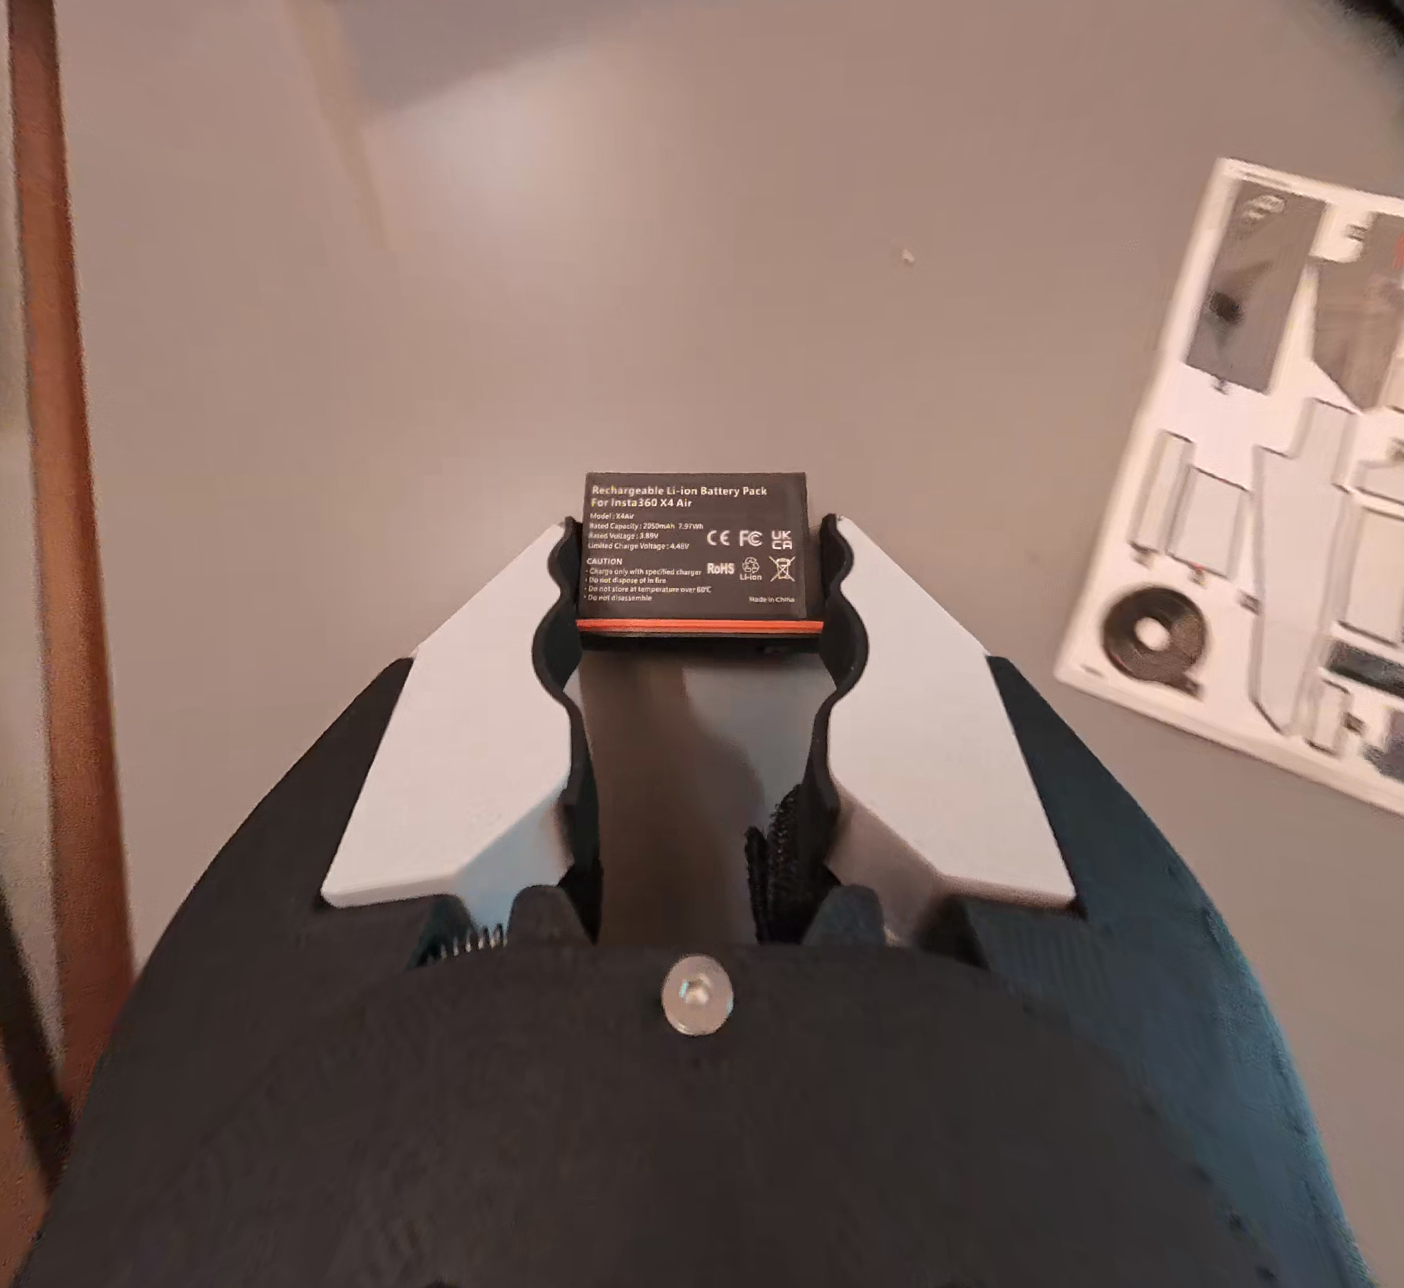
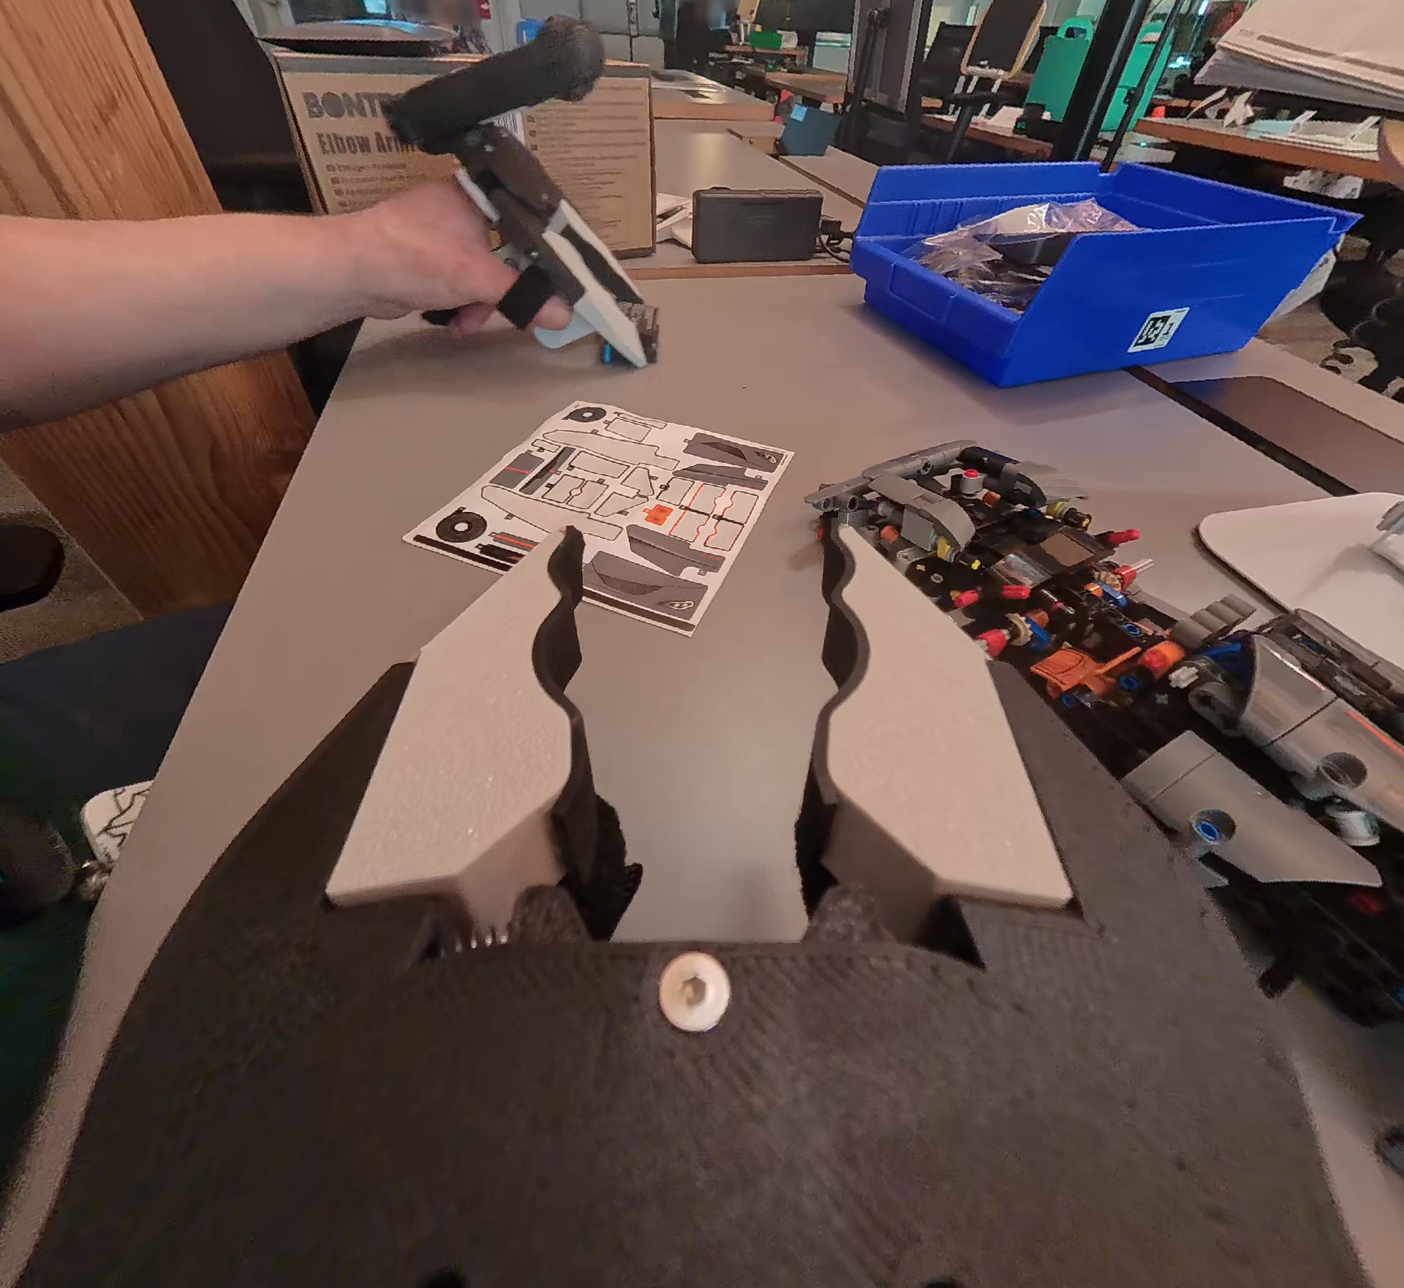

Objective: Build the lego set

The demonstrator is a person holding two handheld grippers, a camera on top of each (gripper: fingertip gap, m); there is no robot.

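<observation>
Grey tabletop (image 2: 760,340) fills both views, with an open workroom of desks and shelves behind it.

Nearest the right wrist camera, the right gripper (image 2: 699,545) hovers low over the table with its jaws spread wide and nothing between them. Just past its left fingertip lies the sticker sheet (image 2: 608,514), flat on the table. Just past its right fingertip, and running back along the right side of the view, lies the half-built car model (image 2: 1064,590), its long axis slanting from far-left to near-right, so the jaws point past its front end, not across its body. I judge the right gripper is the nearer of the 2 to the model, and that it would need to swing right and turn to span the model's narrow width.

Farther off on the left, a hand (image 2: 425,256) holds the left gripper (image 1: 695,560), tips down near the table. It is clamped on a small black battery (image 1: 695,552), gripped by its 2 short sides with the labelled face up and level. In the left wrist view the sticker sheet lies off to that gripper's right, well apart from it.

Farthest back stand a blue bin (image 2: 1102,264) holding clear bags, a black case (image 2: 756,226) and a cardboard box (image 2: 592,150).
</observation>
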